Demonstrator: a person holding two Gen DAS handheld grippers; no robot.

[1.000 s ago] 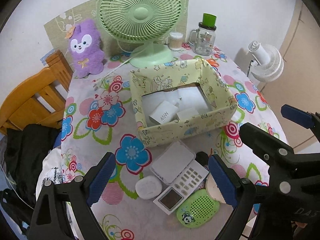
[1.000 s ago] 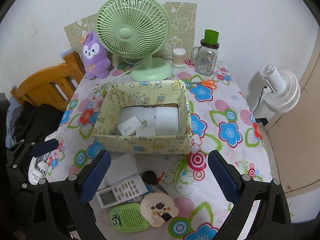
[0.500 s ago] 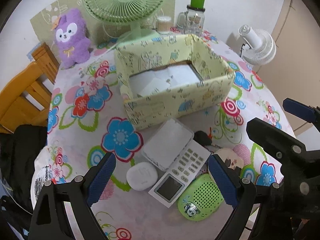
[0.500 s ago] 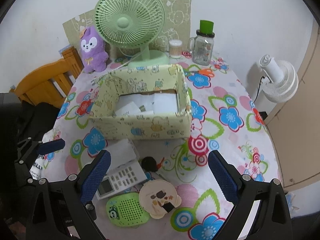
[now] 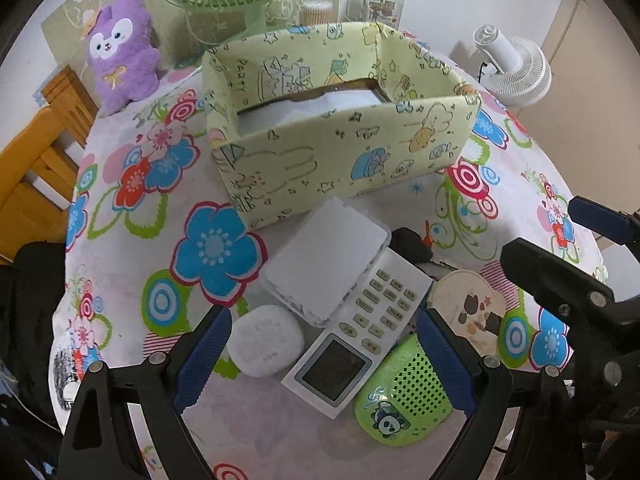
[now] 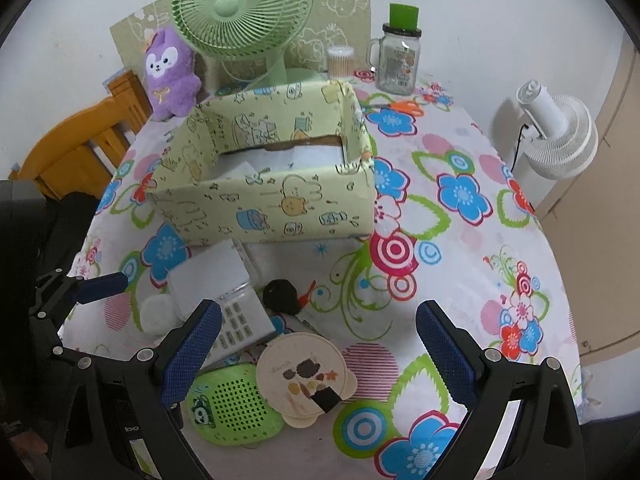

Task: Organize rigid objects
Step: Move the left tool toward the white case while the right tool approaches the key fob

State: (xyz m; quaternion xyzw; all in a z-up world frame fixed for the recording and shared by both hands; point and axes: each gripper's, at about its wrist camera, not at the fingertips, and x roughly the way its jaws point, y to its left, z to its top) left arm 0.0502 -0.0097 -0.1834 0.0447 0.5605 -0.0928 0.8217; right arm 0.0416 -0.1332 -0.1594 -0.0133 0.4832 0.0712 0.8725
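white calculator [image 5: 352, 336] lies flat, grey screen nearest, keys beige.

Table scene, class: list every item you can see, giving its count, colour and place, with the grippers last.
Storage box: one, pale yellow-green, mid-table.
Plastic case: one, clear white, before the box.
Calculator: one, white, beside the case.
Round puff: one, white, left of calculator.
Speaker: one, green, near edge.
Round mirror: one, cream, beside speaker.
Key fob: one, black, behind mirror.
Desk fan: one, green, rear.
Plush toy: one, purple, rear left.
Jar: one, clear, green lid, rear.
Floor fan: one, white, right.
Left gripper: open.
Right gripper: open.
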